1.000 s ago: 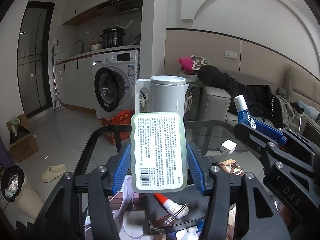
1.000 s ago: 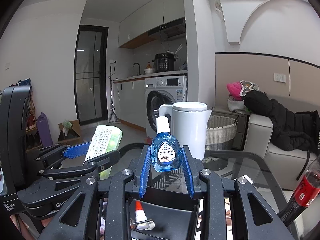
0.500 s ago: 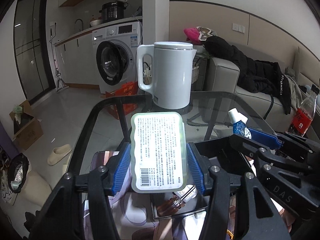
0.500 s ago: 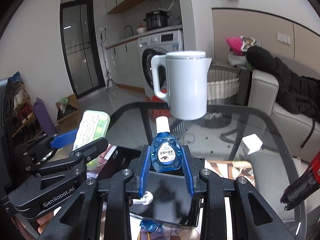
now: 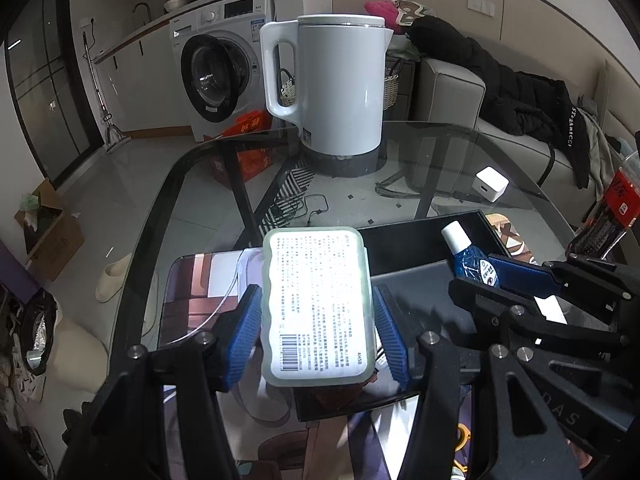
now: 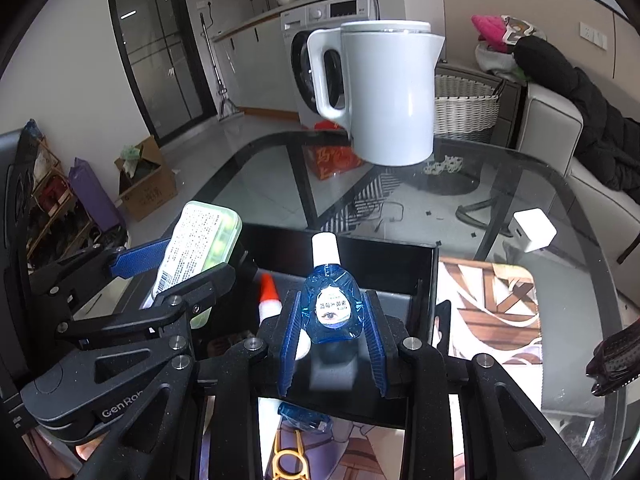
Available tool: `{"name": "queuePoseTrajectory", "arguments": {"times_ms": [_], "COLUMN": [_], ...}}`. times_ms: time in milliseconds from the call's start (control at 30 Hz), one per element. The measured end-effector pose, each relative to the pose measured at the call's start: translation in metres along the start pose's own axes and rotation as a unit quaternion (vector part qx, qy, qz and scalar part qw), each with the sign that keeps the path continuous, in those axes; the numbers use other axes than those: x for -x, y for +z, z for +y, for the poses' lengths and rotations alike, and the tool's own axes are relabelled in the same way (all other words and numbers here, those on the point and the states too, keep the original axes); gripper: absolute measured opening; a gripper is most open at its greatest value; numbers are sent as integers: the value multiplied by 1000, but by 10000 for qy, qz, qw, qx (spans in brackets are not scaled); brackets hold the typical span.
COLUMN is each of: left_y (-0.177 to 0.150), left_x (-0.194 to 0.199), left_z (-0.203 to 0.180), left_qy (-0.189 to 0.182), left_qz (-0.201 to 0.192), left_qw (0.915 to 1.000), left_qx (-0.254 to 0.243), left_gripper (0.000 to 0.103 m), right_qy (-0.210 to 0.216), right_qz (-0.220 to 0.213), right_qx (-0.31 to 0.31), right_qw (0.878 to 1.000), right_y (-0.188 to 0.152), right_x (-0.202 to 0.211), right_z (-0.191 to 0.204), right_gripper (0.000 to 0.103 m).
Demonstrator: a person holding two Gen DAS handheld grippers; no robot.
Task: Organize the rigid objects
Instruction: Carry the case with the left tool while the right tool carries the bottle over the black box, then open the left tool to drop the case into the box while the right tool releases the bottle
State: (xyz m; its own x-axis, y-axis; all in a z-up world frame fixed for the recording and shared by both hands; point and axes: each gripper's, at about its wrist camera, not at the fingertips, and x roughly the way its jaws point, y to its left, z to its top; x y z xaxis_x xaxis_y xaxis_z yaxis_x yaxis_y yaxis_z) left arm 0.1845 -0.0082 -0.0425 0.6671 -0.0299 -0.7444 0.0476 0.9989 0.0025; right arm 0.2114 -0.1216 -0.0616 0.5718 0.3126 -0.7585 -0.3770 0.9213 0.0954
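Glass table (image 5: 440, 148): kettle (image 5: 340, 88), white cube (image 5: 490, 183), black tray (image 6: 400, 256).

Kettle (image 5: 340, 92) at the table's (image 5: 500, 152) far side — tray (image 6: 384, 256) nearer, adapter (image 6: 534, 230) to its right.

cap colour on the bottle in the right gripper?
White cap on a translucent blue bottle; clearest in the right wrist view.

A home: washing machine (image 5: 224, 68), sofa (image 5: 452, 92), kettle (image 5: 340, 88) on a glass table (image 5: 460, 152).
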Motion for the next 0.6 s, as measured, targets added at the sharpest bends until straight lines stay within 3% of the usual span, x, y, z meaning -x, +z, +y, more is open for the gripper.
{"name": "queuePoseTrajectory", "arguments": {"times_ms": [333, 600], "left_y": [-2, -4], "left_x": [-7, -9], "left_z": [-5, -4], "left_qy": [122, 149], "left_qz": [224, 251], "left_qw": [9995, 9993], "left_qx": [-194, -243], "left_gripper": [54, 55], "right_qy": [78, 110], "right_qz": [478, 568], "right_qx": [19, 37], "right_qw": [9988, 9983], "right_y": [-8, -8], "right_x": [-19, -22], "right_z": [-3, -2], "right_gripper": [30, 31]}}
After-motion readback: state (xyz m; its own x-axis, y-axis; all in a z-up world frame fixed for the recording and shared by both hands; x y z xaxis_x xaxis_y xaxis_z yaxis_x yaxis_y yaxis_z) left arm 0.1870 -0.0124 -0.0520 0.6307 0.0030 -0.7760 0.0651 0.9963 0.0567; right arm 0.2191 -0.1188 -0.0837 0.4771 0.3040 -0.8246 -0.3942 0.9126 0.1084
